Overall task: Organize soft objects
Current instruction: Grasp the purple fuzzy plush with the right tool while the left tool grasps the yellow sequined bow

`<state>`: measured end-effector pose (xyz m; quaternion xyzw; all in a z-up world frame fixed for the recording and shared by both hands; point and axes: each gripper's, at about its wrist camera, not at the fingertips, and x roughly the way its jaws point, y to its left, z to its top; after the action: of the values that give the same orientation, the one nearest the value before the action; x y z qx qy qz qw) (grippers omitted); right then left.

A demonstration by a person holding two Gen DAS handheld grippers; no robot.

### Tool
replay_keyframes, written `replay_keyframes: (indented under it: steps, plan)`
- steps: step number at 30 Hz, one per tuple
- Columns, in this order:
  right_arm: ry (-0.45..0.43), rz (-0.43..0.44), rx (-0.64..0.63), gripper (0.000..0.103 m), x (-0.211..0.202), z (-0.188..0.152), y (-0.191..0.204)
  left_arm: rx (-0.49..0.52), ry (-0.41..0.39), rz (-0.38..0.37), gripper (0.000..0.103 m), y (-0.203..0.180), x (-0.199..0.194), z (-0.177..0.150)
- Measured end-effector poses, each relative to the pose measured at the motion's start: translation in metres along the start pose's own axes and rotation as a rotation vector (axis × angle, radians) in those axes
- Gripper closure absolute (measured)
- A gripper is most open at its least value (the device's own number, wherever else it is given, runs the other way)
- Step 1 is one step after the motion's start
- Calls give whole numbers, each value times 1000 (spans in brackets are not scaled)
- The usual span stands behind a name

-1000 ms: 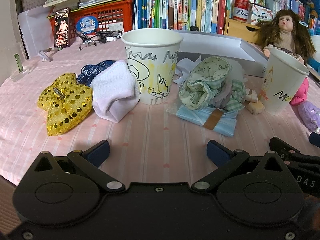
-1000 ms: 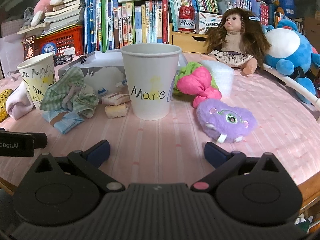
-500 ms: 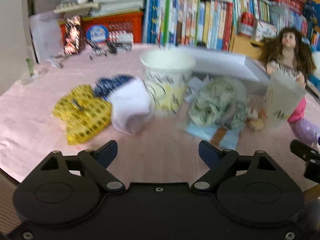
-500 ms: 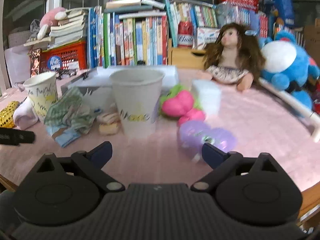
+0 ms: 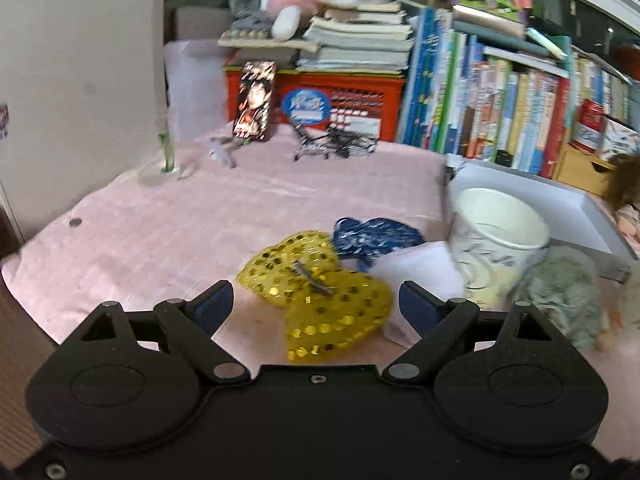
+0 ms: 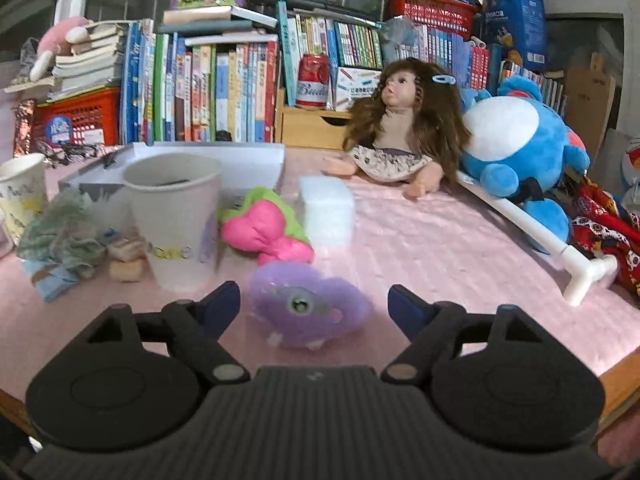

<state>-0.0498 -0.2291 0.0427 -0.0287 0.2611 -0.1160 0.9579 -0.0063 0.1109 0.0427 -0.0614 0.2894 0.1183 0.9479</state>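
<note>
My left gripper (image 5: 316, 300) is open, its jaws on either side of a gold sequin bow (image 5: 320, 292) on the pink tablecloth, above it. Behind the bow lie a blue patterned cloth (image 5: 376, 236), a white cloth (image 5: 420, 280) and a scribbled paper cup (image 5: 496, 240). My right gripper (image 6: 314, 304) is open over a purple plush (image 6: 308, 304). A second paper cup (image 6: 176, 220), a pink and green plush (image 6: 268, 228) and a white foam block (image 6: 326, 212) stand behind it. A green checked cloth (image 6: 60, 232) lies at the left.
A grey flat box (image 6: 224, 160) lies behind the cups. A doll (image 6: 400, 132), a blue plush (image 6: 516, 148) and a white pipe (image 6: 532, 228) sit at the right. Books and a red crate (image 5: 320, 96) line the back. Small tan blocks (image 6: 128, 260) lie beside the right cup.
Both grippers rose and tilted down. The left swung left until the gold bow lay between its jaws; the right moved right until the purple plush lay between its jaws. Both stayed open.
</note>
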Motion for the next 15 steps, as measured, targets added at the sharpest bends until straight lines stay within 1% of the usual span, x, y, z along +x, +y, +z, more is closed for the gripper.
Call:
replay_keyframes:
  steps: [3, 6, 12, 15]
  plan:
    - [2, -1, -16, 15, 5, -1, -1, -28, 34, 3, 14, 8, 16, -2]
    - [23, 15, -12, 16, 14, -1, -1, -52, 59, 2, 14, 11, 27, -5]
    - [50, 33, -10, 16, 28, -1, 1, -62, 64, -14, 14, 12, 39, -9]
    - [57, 29, -15, 16, 33, 0, 4, -94, 71, -34, 11, 15, 43, -11]
